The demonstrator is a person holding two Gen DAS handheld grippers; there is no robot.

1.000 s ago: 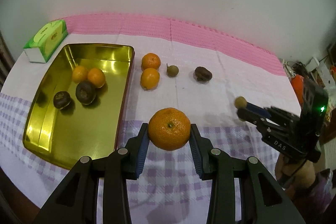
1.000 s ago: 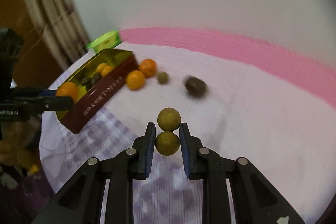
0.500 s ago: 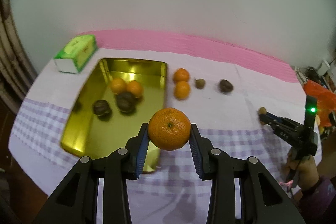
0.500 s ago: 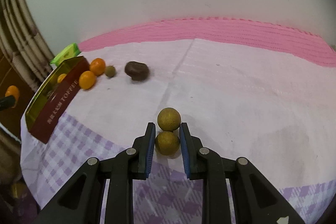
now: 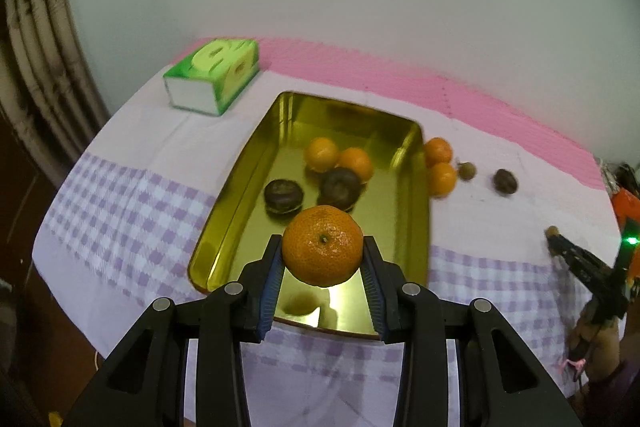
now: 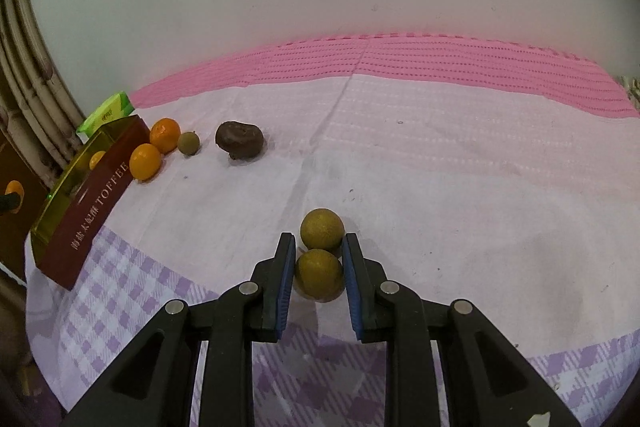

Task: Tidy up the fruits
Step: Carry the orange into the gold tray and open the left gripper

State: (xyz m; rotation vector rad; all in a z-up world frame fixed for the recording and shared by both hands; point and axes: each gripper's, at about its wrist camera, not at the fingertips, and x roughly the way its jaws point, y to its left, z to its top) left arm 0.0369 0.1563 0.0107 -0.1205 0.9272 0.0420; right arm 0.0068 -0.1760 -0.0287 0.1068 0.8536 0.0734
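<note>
Jaws of the left gripper (image 5: 322, 259) clamp a mandarin (image 5: 322, 245), held above the near end of the gold tray (image 5: 416, 227). The tray holds two oranges and two dark fruits.

Right wrist view: jaws of the right gripper (image 6: 319, 263) grip a longan (image 6: 319, 275) on the tabletop (image 6: 460, 187); a second longan (image 6: 322, 229) touches it, beyond the fingertips.
</note>
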